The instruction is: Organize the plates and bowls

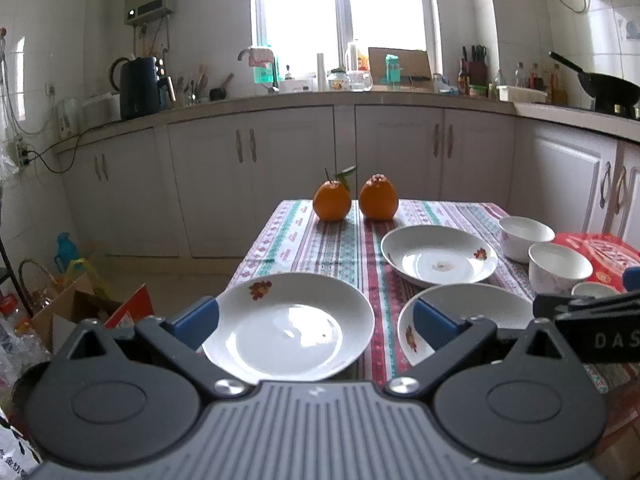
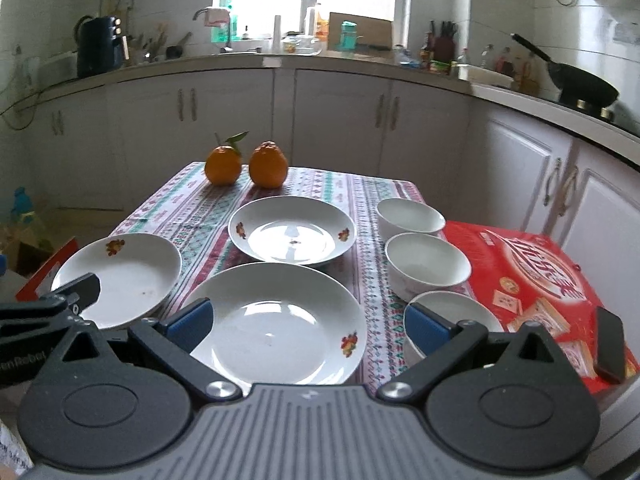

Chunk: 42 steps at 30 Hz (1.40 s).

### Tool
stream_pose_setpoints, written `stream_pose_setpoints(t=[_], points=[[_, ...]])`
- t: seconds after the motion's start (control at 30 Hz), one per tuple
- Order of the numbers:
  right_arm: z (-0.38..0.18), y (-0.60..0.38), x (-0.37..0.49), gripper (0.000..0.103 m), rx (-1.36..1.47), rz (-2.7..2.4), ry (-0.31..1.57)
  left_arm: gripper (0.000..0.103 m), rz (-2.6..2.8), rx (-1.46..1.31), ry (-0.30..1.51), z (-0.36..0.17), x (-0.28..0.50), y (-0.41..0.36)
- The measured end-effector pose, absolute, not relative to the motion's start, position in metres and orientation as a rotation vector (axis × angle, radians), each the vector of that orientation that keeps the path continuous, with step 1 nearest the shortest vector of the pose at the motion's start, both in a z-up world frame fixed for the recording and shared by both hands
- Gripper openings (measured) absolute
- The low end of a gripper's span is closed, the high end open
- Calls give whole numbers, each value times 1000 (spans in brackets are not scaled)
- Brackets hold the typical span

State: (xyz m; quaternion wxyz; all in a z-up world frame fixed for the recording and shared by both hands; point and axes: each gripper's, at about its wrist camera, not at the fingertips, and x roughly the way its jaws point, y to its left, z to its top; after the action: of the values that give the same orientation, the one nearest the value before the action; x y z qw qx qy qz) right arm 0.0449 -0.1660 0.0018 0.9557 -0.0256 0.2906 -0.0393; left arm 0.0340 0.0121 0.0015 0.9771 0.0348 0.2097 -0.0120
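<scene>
Fingers (image 2: 430, 330) partly hide nearest bowl (image 2: 460, 308).

I see glossy white glazed ceramic plates (image 2: 276, 332) and bowls (image 2: 428, 266) catching window glare on a matt patterned woven tablecloth (image 2: 372, 276). The two dimpled-skinned oranges (image 2: 268, 165) look dull, and the red printed cardboard box (image 2: 532, 276) at right looks smooth, slightly shiny.
</scene>
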Motion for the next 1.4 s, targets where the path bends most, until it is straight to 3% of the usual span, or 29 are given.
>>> stream_pose_setpoints(t=[0.87,1.4], points=[[2,-128,164,103,-97,206,617,102,-70,7,594,-35,86,92],[-17,-79,225,103,-91,476,776,102,-210,196,629,-69,79,126]])
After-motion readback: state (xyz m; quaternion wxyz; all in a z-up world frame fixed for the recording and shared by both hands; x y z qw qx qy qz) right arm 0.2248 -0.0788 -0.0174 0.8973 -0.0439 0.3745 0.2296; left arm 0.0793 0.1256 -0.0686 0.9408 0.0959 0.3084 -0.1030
